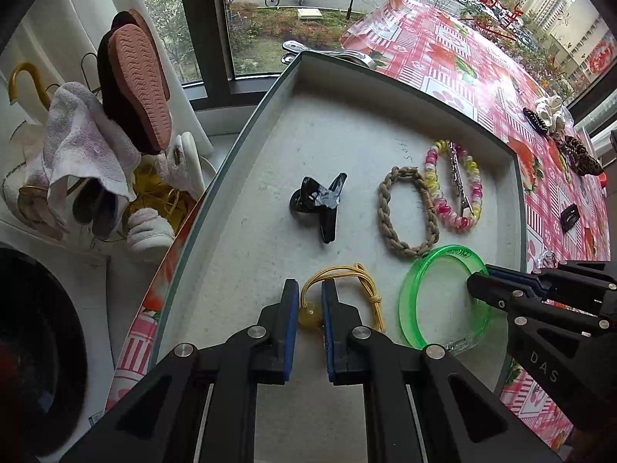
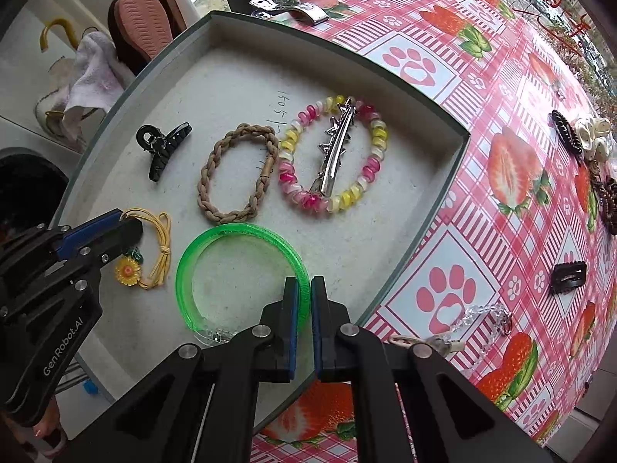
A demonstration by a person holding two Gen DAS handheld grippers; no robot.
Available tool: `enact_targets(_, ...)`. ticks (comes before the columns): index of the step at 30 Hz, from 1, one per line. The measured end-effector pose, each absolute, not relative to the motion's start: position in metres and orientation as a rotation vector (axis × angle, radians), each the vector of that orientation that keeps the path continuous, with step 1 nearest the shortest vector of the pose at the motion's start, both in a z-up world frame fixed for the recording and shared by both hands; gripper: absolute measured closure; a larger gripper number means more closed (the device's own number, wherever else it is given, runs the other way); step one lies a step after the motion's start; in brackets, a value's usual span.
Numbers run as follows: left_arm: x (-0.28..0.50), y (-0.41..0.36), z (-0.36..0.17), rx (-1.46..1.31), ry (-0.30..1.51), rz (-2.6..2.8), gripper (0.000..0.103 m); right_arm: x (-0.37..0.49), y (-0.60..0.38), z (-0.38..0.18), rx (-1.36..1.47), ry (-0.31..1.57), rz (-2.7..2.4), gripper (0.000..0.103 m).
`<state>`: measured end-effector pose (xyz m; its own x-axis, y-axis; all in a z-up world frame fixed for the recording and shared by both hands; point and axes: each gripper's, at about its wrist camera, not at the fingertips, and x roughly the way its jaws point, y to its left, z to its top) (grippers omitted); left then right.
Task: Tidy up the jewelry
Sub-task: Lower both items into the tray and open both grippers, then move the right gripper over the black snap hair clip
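— Over the shallow grey cardboard tray (image 2: 443,177), both tools are placing pieces. The right gripper (image 2: 304,297) has its fingers clamped on the translucent green plastic bangle (image 2: 216,237), which lies on the tray floor

— And the left gripper (image 1: 310,295)?

— Its fingers sit close either side of the yellow elastic hair tie with a sunflower charm (image 2: 148,250); whether they grip it, I cannot tell

— Next?

— Probably let go of both and fetch the black rectangular clip (image 2: 568,277) from the strawberry-print tablecloth (image 2: 513,88)

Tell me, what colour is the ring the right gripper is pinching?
Bright see-through green. The bangle shows best in the right wrist view, held by the right gripper.
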<state>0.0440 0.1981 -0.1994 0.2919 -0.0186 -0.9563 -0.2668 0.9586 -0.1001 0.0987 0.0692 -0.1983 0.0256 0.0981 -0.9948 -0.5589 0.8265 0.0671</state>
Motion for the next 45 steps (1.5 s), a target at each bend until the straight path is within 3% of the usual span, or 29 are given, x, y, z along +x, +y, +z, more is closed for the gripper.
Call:
enact_targets(19, 0.07, 0.191, -0.202, -0.164, 1.273, 0.223, 0.085, 0.127, 0.07, -0.2, -0.327, 1.436, 0.516, 0.094)
enact_targets(21, 0.069, 0.191, -0.201, -0.163, 1.28, 0.227, 0.085, 0.123, 0.069, -0.198, -0.315, 1.44, 0.522, 0.087)
enact_targets(26, 0.064, 0.188, -0.198, -0.146, 1.286, 0.229, 0.085, 0.116, 0.062, -0.184, -0.291, 1.409, 0.54, 0.082)
enact_targets(29, 0.062, 0.186, -0.195, -0.136, 1.286, 0.231, 0.085, 0.116, 0.058, -0.174, -0.262, 1.389, 0.543, 0.067)
enact_targets(38, 0.06, 0.18, -0.186, -0.105, 1.282, 0.239, 0.084, 0.113, 0.026, -0.142, -0.138, 1.331, 0.518, 0.055)
enact_targets(39, 0.06, 0.179, -0.185, -0.104, 1.281, 0.241, 0.082, 0.111, 0.02, -0.141, -0.124, 1.329, 0.512, 0.055)
enact_targets(40, 0.06, 0.178, -0.184, -0.102, 1.28, 0.242, 0.071, 0.111, 0.014, -0.14, -0.111, 1.328, 0.504, 0.055)
enact_targets(41, 0.059, 0.178, -0.182, -0.098, 1.275, 0.248, 0.029, 0.109, 0.006, -0.138, -0.098, 1.329, 0.495, 0.054)
enact_targets(42, 0.058, 0.178, -0.179, -0.092, 1.255, 0.268, 0.0, 0.108, -0.001, -0.137, -0.081, 1.331, 0.484, 0.051)
enact_targets(45, 0.055, 0.173, -0.17, -0.073, 1.214, 0.268, 0.0, 0.104, -0.021, -0.138, -0.02, 1.347, 0.439, 0.05)
